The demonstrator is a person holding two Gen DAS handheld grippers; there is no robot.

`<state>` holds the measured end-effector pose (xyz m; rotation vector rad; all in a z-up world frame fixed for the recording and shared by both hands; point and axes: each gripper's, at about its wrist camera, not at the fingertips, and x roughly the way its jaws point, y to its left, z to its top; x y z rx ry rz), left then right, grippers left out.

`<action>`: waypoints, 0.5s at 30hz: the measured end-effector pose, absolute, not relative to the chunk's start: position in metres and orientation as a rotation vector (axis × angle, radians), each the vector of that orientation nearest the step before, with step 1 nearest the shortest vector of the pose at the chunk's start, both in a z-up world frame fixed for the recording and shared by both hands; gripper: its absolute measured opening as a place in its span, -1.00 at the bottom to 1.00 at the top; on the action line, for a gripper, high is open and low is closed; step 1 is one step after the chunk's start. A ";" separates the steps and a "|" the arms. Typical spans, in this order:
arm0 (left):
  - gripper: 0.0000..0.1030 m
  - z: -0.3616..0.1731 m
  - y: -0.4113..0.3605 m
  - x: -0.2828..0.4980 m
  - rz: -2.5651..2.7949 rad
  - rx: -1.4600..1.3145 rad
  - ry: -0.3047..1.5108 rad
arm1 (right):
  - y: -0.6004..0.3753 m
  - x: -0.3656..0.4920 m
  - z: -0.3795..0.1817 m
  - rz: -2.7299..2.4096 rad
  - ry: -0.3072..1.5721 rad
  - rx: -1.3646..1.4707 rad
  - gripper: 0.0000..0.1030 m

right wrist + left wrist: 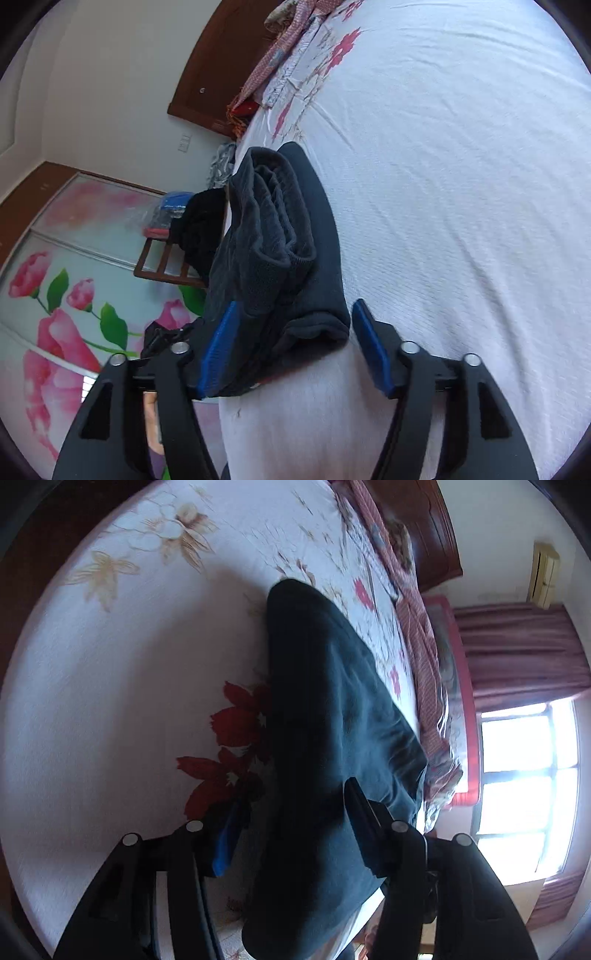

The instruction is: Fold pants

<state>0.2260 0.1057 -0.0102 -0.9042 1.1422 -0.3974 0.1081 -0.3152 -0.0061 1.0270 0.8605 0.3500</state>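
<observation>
Dark navy pants (pixel 325 686) lie as a long folded strip on the white flowered bed sheet (pixel 110 701). In the left wrist view the strip runs back between the fingers of my left gripper (pixel 291 830), which stands open, its blue pad (pixel 223 849) clear of the cloth. In the right wrist view the layered end of the pants (pixel 280 229) rests between the blue pads of my right gripper (pixel 295 350). That gripper is open too: the left pad (pixel 218 354) brushes the cloth and the right pad (pixel 369 350) stands apart from it.
A pink striped quilt (pixel 424 672) is bunched along the far side of the bed by the wooden headboard (pixel 424 524). A bright window (pixel 524 786) and curtain are to the right. Beside the bed stand a wooden rack with dark clothes (pixel 199 229) and a rose-printed wardrobe (pixel 66 295).
</observation>
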 end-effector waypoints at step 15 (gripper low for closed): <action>0.58 0.043 0.012 0.164 -0.617 -0.465 0.971 | -0.268 0.234 0.004 0.507 0.573 1.321 0.28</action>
